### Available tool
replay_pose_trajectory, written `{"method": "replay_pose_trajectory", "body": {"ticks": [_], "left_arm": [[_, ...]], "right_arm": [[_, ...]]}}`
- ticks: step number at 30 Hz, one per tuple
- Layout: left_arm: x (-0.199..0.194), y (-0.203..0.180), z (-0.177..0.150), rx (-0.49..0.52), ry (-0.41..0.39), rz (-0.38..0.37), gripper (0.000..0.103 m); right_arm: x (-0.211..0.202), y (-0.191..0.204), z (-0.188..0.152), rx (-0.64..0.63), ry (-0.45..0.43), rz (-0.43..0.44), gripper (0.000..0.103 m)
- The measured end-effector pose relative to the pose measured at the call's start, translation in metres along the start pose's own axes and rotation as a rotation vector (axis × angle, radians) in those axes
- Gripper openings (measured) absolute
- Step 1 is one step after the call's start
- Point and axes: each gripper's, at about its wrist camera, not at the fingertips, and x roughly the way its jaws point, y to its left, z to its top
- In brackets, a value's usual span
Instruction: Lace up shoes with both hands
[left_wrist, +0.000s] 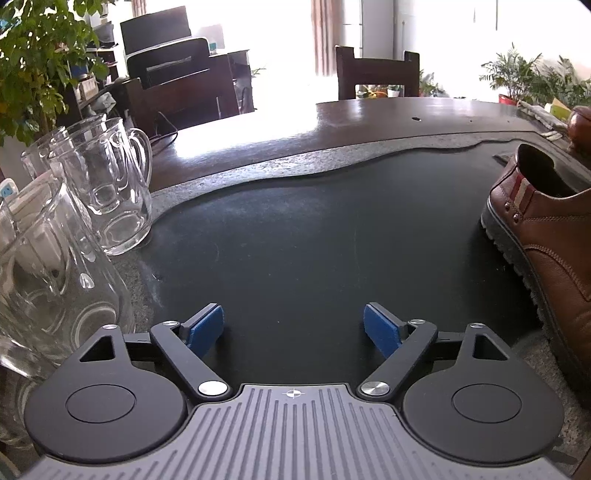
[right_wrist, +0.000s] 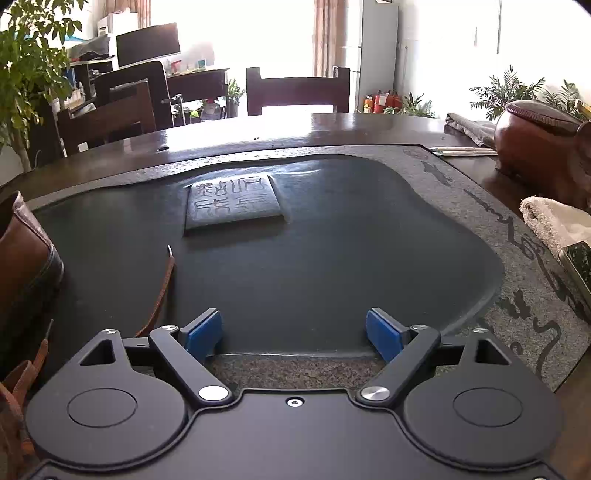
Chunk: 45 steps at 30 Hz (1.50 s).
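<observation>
A brown leather shoe (left_wrist: 546, 236) with a grey ridged sole stands on the dark stone tray (left_wrist: 295, 229) at the right edge of the left wrist view, heel toward the far side. My left gripper (left_wrist: 293, 326) is open and empty, to the left of the shoe. In the right wrist view the same shoe (right_wrist: 22, 258) fills the left edge, and a brown lace (right_wrist: 162, 288) trails from it across the tray, its tip lying free. My right gripper (right_wrist: 294, 332) is open and empty, just right of the lace.
Glass mugs (left_wrist: 107, 184) and a glass jug (left_wrist: 44, 280) stand at the left of the tray. A carved stone block (right_wrist: 232, 201) lies on the tray beyond the right gripper. A white towel (right_wrist: 554, 221) and a brown pot (right_wrist: 535, 140) are at the right.
</observation>
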Motion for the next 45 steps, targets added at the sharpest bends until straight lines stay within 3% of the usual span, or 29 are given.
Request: {"method": "replay_pose_trajectory", "body": {"ticks": [2, 24, 45], "left_arm": [[0.000, 0.001, -0.001, -0.005, -0.003, -0.008, 0.085], [0.007, -0.012, -0.006, 0.043, -0.032, -0.071, 0.102], [0.008, -0.013, -0.006, 0.042, -0.029, -0.077, 0.103]], "right_arm": [[0.001, 0.001, 0.000, -0.008, 0.010, 0.000, 0.103], [0.004, 0.000, 0.002, -0.009, 0.023, 0.000, 0.103], [0.004, 0.003, 0.001, -0.007, 0.022, -0.001, 0.103]]}}
